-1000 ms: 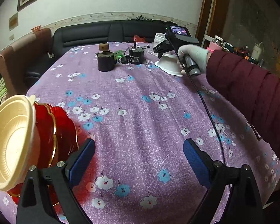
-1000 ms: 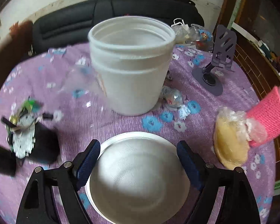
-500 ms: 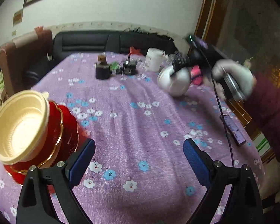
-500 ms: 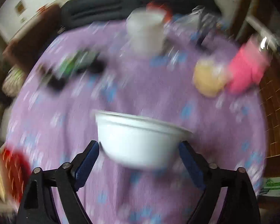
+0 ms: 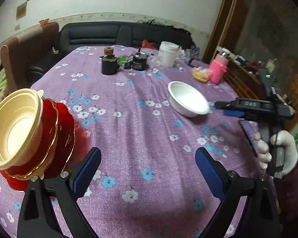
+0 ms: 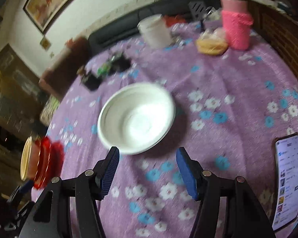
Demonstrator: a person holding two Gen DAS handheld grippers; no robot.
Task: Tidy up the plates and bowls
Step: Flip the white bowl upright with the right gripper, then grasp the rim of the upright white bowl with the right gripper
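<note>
A: Where's the round white foam bowl [image 6: 137, 117]?
B: On the purple flowered tablecloth [image 6: 228, 83], just beyond the right gripper [image 6: 148, 170], whose jaws are closing on nothing.
A: The left gripper [image 5: 147, 170]?
B: Open, empty.

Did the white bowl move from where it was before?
Yes. The white bowl left its spot beside the white tub and now sits nearer mid-table, toward the camera.

Black frame, blue ribbed pads and silver screws are seen on each hand-held gripper [image 5: 147, 170]. A white knit glove [image 5: 276, 154] and maroon sleeve [image 5: 292, 186] are worn.
</note>
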